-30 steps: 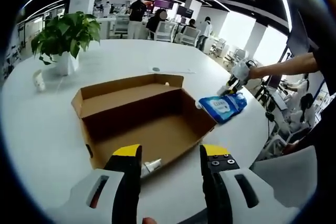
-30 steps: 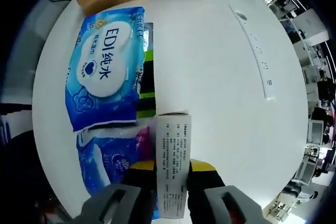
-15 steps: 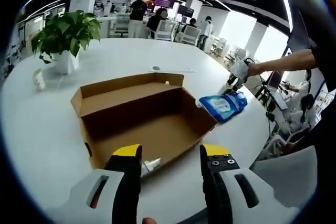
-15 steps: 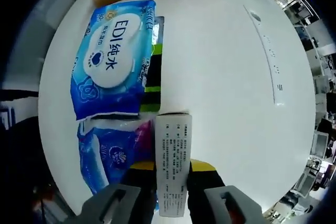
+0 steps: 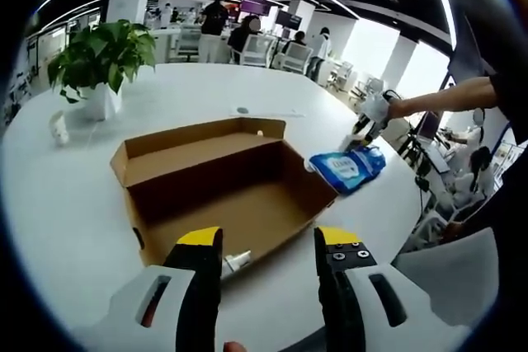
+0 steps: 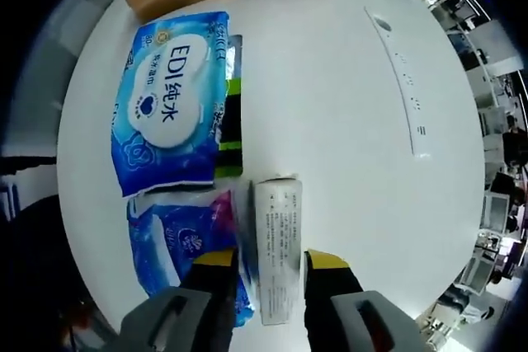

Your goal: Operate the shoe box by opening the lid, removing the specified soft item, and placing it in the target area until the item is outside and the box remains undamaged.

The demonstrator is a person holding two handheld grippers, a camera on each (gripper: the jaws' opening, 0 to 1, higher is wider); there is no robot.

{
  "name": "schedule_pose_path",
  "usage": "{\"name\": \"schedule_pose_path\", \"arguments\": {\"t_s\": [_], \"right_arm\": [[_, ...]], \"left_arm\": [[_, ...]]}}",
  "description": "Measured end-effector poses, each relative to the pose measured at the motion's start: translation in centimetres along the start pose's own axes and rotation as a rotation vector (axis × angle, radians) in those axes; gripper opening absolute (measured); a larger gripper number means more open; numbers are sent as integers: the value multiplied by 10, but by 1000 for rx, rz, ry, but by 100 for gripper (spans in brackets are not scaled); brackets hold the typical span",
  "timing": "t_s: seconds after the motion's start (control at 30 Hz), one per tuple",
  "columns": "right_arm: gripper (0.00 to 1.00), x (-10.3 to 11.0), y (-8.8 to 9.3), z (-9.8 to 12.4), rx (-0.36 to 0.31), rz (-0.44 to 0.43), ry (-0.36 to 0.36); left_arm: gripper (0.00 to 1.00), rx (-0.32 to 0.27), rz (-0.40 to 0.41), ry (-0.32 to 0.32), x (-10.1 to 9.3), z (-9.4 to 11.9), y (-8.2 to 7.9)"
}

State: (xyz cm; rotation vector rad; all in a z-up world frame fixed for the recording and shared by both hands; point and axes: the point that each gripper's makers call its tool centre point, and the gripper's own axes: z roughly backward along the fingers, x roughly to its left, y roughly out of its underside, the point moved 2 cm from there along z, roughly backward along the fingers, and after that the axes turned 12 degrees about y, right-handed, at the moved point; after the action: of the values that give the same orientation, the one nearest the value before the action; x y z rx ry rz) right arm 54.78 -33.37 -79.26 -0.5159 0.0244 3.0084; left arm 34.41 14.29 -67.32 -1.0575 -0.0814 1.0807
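Note:
The brown shoe box [image 5: 219,187] lies open on the white table, with a small white tube [image 5: 237,262] at its near wall. My left gripper [image 5: 268,241] hovers open in front of it, nothing between its fingers. Past the box's right corner lies a blue wipes pack [image 5: 351,168], and the right gripper [image 5: 367,127] hangs over it on a person's arm. In the right gripper view, my right gripper [image 6: 271,259] stands open around a white printed carton [image 6: 278,245] lying on the table. Beside the carton are the blue wipes pack [image 6: 169,113] and a second blue pack [image 6: 186,241].
A potted plant [image 5: 101,59] and a small white object [image 5: 56,127] stand at the table's far left. A green and black item [image 6: 230,133] sticks out under the packs. A white strip [image 6: 404,80] lies on the table [image 6: 346,162]. People sit at desks in the background.
My right gripper's jaws have spread apart and let go of the white printed carton. The left gripper and the shoe box have stayed as they were.

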Motion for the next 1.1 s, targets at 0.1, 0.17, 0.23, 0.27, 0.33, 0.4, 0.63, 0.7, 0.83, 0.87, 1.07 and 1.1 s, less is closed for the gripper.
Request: {"name": "schedule_pose_path", "arguments": {"t_s": [0.1, 0.17, 0.23, 0.27, 0.33, 0.4, 0.63, 0.7, 0.83, 0.87, 1.07, 1.1], "right_arm": [[31, 0, -1, 8, 0, -13, 22], [31, 1, -3, 18, -4, -48, 40], [31, 3, -5, 26, -12, -78, 53], [31, 3, -5, 28, -13, -87, 59], [31, 10, -5, 36, 0, -135, 44], [32, 12, -5, 41, -9, -143, 57], [32, 22, -3, 53, -9, -227, 75], [31, 25, -5, 57, -19, -306, 72], [31, 27, -14, 68, -53, -429, 95], [31, 27, -17, 72, -69, -474, 111], [31, 28, -46, 92, -190, -668, 172], [31, 29, -53, 97, -219, -704, 181]], "left_arm": [[45, -5, -4, 7, -1, 1, 0], [45, -9, -5, 13, -2, 3, 1], [45, -10, -7, 19, -2, 4, 2], [45, -11, -8, 22, -2, 5, 2], [45, -15, -9, 29, -2, 7, 3], [45, -20, -10, 38, -3, 8, 4], [45, -43, -6, 57, -2, 18, 5], [45, -52, -2, 62, -2, 21, 5], [45, -58, 0, 71, -2, 26, 8], [45, -61, 0, 74, -2, 28, 9], [45, -76, 0, 81, -2, 40, 12], [45, -79, 0, 82, -2, 42, 12]]}}
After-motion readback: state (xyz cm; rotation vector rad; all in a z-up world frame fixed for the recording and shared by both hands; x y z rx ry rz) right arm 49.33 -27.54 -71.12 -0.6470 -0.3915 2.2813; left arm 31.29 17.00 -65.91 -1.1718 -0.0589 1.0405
